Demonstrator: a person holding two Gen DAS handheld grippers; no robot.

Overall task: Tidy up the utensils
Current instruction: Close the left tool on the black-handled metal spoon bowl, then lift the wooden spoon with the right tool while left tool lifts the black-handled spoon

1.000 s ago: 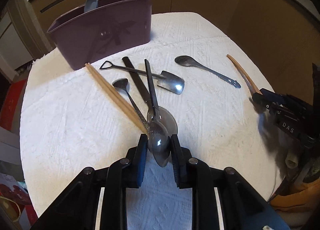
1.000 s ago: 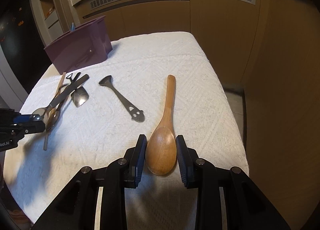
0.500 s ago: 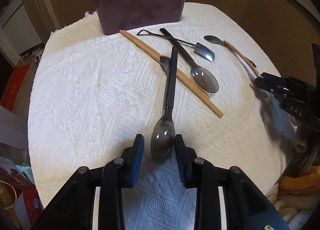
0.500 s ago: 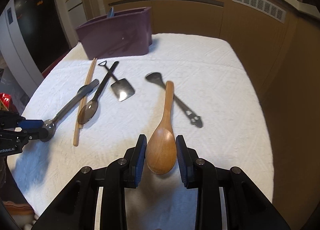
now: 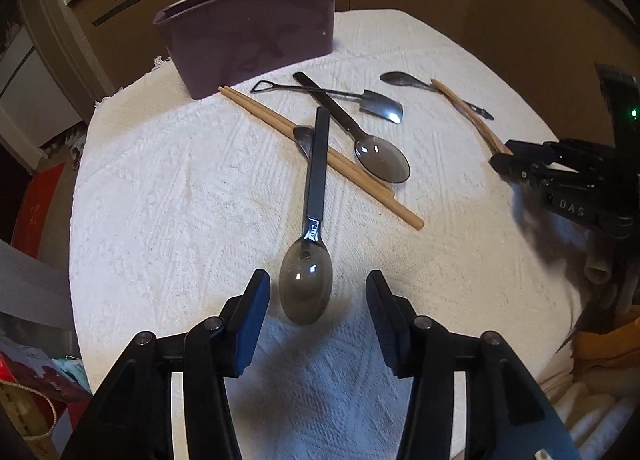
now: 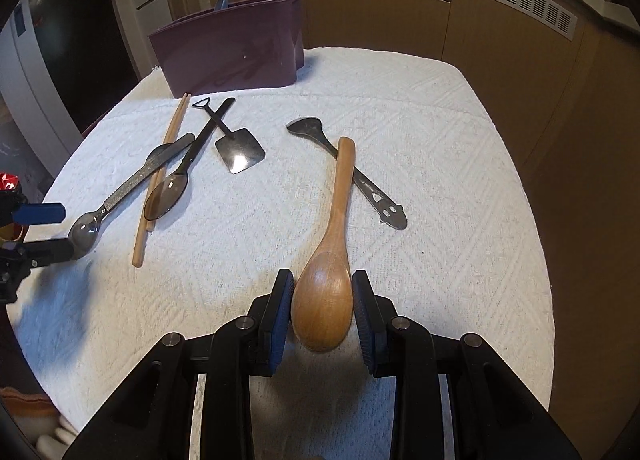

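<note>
My left gripper (image 5: 318, 292) is open, its pads on either side of the bowl of a dark smoky spoon (image 5: 306, 288) that lies on the white cloth with its black handle pointing away. My right gripper (image 6: 322, 304) is shut on the bowl of a wooden spoon (image 6: 323, 300), whose handle lies across a metal spoon (image 6: 360, 180). A purple utensil holder (image 5: 248, 32) stands at the far side with one spoon inside. The left gripper also shows in the right wrist view (image 6: 40, 232), and the right gripper shows in the left wrist view (image 5: 560, 180).
On the cloth (image 5: 180, 200) lie a pair of wooden chopsticks (image 5: 320, 156), a second smoky spoon (image 5: 380, 160), a small shovel-shaped spoon (image 5: 376, 106) and another small spoon (image 5: 304, 136) under the chopsticks. The table edge drops off on the right. Wooden cabinets stand behind.
My left gripper has opened and let go of the dark smoky spoon, which now lies on the cloth. My right gripper still holds the wooden spoon and has swung it slightly.
</note>
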